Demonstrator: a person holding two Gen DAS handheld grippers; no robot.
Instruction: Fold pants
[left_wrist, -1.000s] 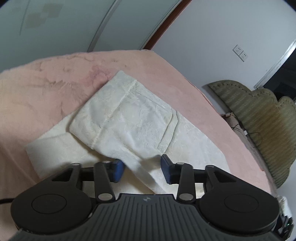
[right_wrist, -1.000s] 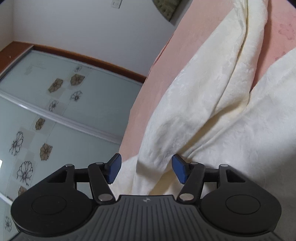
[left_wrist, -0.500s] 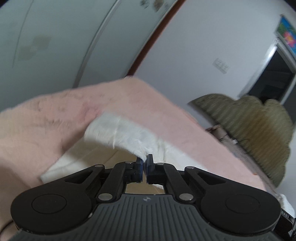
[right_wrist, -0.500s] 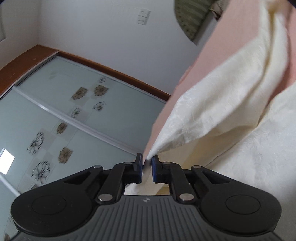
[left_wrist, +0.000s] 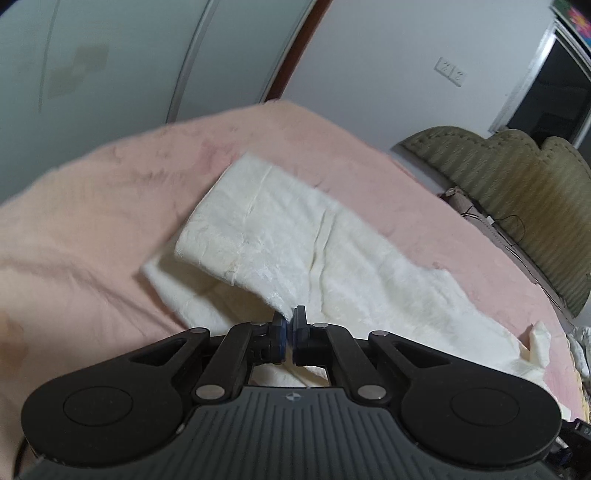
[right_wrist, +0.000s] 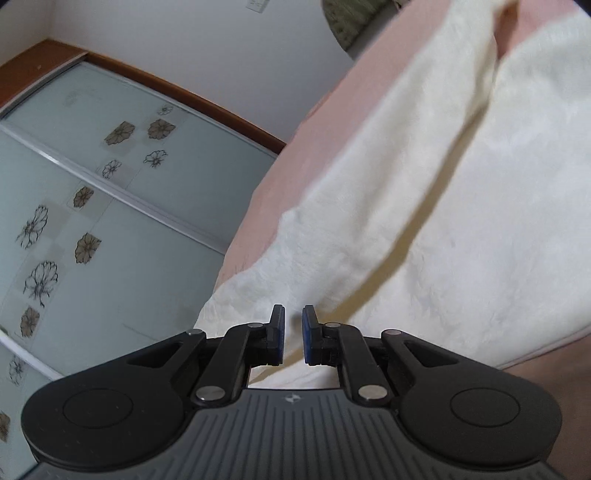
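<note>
Item: cream textured fabric pants (left_wrist: 314, 258) on pink plush bedspread (left_wrist: 92, 221) | left gripper (left_wrist: 289, 330): clamped on lifted fold edge | right gripper (right_wrist: 293, 332): narrow, pinching cloth edge | progress: partly folded, further folds remain.

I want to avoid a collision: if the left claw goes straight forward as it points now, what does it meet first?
The left claw already pinches the cream pants; straight ahead it probably meets their folded part first, then the pink blanket. Depth is unclear.

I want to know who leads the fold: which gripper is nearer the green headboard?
Probably left. The left gripper, gripping the pants, faces the headboard across the bed; the right gripper sees it far off.
</note>
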